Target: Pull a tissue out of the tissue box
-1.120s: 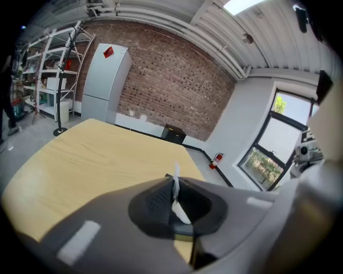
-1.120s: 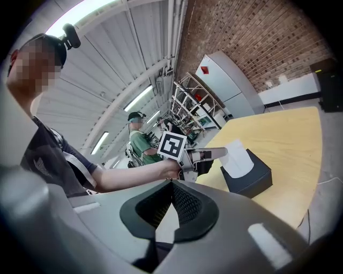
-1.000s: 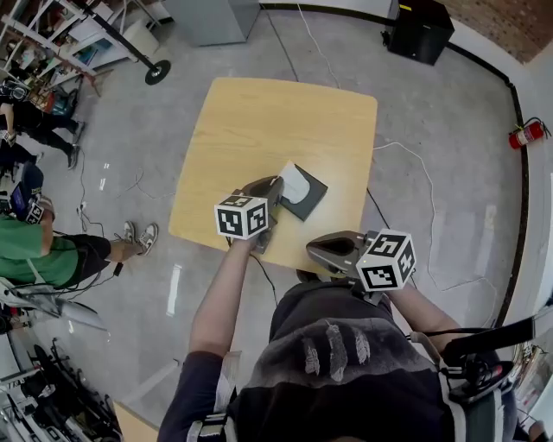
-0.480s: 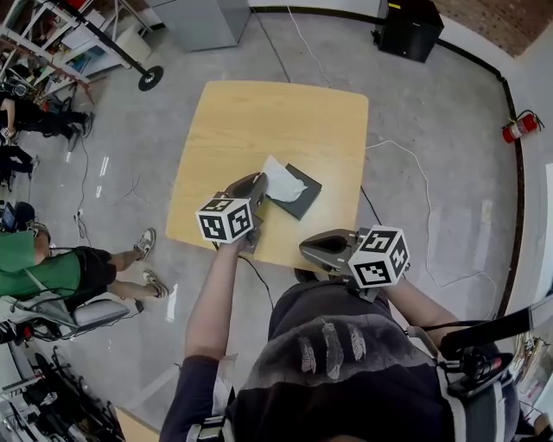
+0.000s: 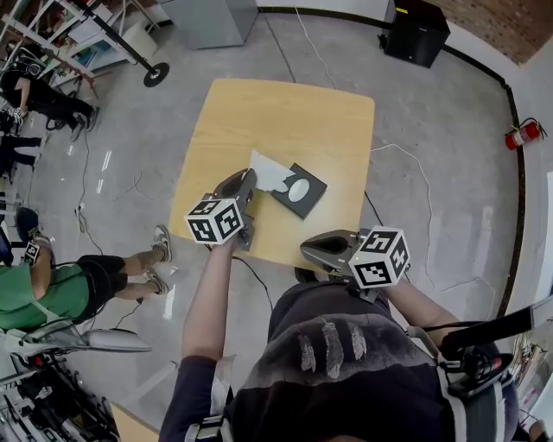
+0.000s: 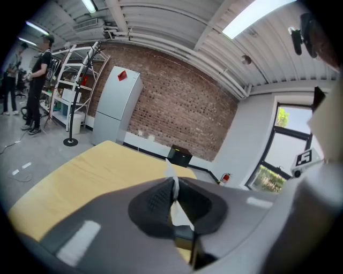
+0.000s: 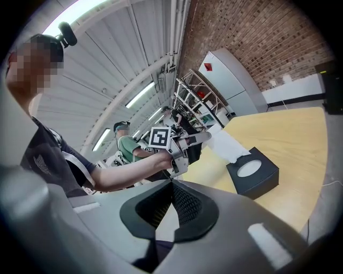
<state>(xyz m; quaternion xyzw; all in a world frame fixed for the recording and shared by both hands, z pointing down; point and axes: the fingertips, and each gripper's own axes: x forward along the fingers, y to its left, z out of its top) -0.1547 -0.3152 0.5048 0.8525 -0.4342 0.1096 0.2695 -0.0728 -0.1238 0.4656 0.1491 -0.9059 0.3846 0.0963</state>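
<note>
Tissue box (image 5: 312, 183) on table (image 5: 276, 121), cabinet (image 5: 212, 19) beyond

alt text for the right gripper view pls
The left gripper pinches a white tissue that trails down toward a black tissue box on a wooden table. The right gripper fills the foreground, its fingers together and empty.

The left arm (image 5: 210, 298) stretches up the frame from lower centre. Its left gripper (image 5: 243, 179) is at mid-frame, tilted slightly downward, with fingers pinched shut on a tissue (image 5: 268, 170). The right gripper (image 5: 309, 249) sits lower, right of centre and close to the torso. It points toward frame left, fingers together with nothing between them.
</note>
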